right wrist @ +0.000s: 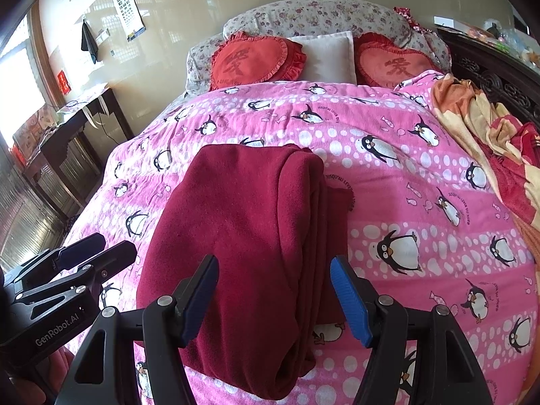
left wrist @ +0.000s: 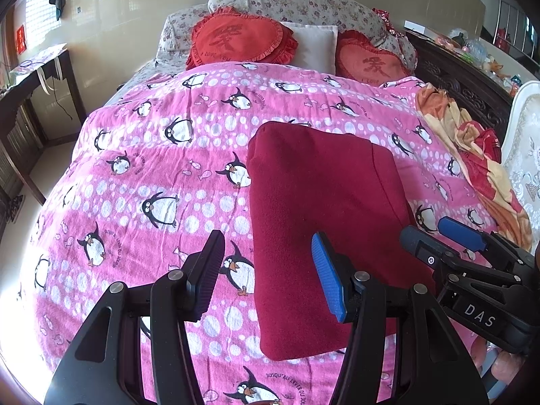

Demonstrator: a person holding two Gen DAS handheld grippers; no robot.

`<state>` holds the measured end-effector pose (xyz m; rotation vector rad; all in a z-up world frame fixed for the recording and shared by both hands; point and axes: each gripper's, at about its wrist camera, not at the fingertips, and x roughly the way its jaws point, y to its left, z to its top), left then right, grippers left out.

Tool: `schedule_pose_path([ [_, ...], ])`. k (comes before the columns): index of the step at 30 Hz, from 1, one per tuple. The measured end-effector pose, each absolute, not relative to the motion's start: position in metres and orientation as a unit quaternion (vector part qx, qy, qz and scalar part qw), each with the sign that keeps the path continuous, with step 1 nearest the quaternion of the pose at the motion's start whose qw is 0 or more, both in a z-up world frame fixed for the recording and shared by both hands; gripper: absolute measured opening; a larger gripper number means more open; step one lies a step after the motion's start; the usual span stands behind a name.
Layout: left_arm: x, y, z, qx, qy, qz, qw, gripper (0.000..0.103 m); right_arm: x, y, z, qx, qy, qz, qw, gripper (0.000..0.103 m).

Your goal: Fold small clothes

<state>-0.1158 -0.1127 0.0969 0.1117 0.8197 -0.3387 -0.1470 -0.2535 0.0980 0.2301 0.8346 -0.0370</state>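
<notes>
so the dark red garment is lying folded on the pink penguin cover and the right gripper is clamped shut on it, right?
Not quite. The dark red garment does lie folded on the pink penguin cover, but the right gripper is open, its fingers apart above the cloth and not pinching it. The right wrist view shows this.

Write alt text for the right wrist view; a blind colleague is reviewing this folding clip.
A folded dark red garment lies on a pink penguin-print bedspread, with the open right gripper hovering just above its near end, holding nothing. The left gripper shows at the lower left edge, and two red heart cushions sit at the head of the bed.
</notes>
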Motion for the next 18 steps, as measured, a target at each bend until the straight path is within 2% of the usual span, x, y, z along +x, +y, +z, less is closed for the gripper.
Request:
schedule_pose_path([
  [18,-0.1108,-0.1093,0.0910,0.052,0.400,-0.164,0.900,0.054,-0.1449,-0.2518,0.0903,0.112,0.417,-0.015,0.902,0.066],
])
